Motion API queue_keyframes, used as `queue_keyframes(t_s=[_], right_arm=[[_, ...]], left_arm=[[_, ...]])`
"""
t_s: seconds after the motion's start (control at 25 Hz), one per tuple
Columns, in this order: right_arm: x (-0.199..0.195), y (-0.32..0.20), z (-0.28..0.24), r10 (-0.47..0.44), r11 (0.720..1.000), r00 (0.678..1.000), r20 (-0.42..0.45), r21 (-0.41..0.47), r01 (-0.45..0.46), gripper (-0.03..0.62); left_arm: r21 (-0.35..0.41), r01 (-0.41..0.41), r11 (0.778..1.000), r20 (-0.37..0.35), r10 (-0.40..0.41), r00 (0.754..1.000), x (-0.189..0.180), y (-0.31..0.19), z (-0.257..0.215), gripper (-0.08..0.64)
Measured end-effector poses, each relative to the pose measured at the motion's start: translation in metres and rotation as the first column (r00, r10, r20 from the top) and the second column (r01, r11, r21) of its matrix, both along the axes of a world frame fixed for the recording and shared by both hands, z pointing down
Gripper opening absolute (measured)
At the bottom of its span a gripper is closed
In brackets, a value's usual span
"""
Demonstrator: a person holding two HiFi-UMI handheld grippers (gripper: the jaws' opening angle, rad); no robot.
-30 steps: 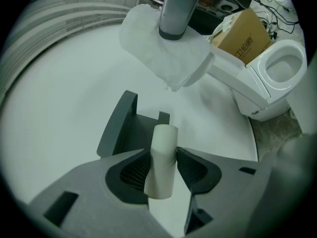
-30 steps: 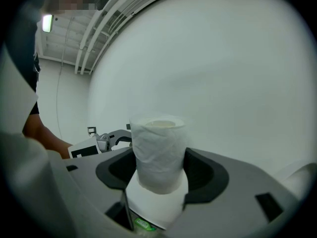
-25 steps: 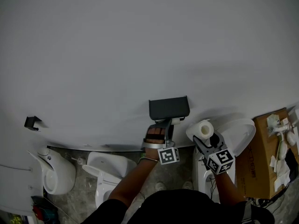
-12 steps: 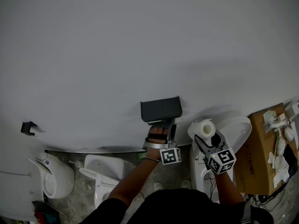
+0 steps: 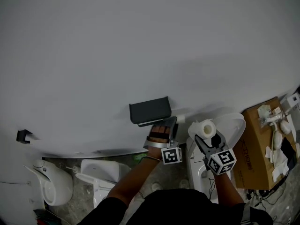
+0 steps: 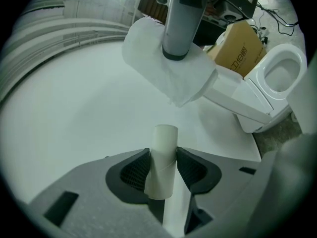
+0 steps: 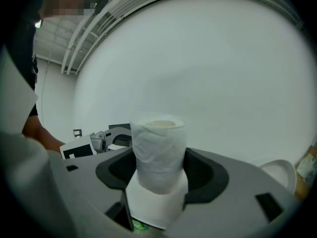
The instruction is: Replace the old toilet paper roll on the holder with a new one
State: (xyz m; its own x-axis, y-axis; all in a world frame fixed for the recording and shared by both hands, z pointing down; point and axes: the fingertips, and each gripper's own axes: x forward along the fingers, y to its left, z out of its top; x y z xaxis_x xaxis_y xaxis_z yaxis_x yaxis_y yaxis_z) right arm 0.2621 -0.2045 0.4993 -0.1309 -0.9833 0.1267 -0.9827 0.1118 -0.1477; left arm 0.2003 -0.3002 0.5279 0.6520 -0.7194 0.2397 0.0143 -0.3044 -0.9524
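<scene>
My left gripper: jaws clenched on bare tube, likely old core, off holder to free it. My right gripper: jaws wide, grasping new roll by its sides, core hole open for loading. Holder on wall just above left gripper; new roll not yet mounted.

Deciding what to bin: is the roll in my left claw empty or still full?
Empty: the left claw grips a bare cardboard core, spiral seam showing, no paper.

One full paper roll, one bare cardboard tube, one dark holder, one cardboard box, three white bathroom fixtures.
</scene>
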Motion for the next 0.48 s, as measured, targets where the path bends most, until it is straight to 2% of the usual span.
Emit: queue_keyframes(t_s=[0.24, 0.4, 0.48], right_arm=[[0.018, 0.013, 0.002, 0.042, 0.999, 0.999, 0.018, 0.002, -0.042, 0.285], [0.023, 0.018, 0.000, 0.058, 0.998, 0.998, 0.020, 0.007, -0.058, 0.285], [0.024, 0.019, 0.000, 0.062, 0.998, 0.998, 0.021, 0.008, -0.062, 0.285]], left_arm=[[0.011, -0.057, 0.998, -0.008, 0.057, 0.998, 0.025, 0.015, -0.002, 0.170], [0.010, -0.058, 0.998, -0.011, 0.058, 0.998, 0.027, 0.022, -0.008, 0.170], [0.005, -0.060, 0.998, -0.037, 0.060, 0.998, 0.028, 0.024, -0.015, 0.170]])
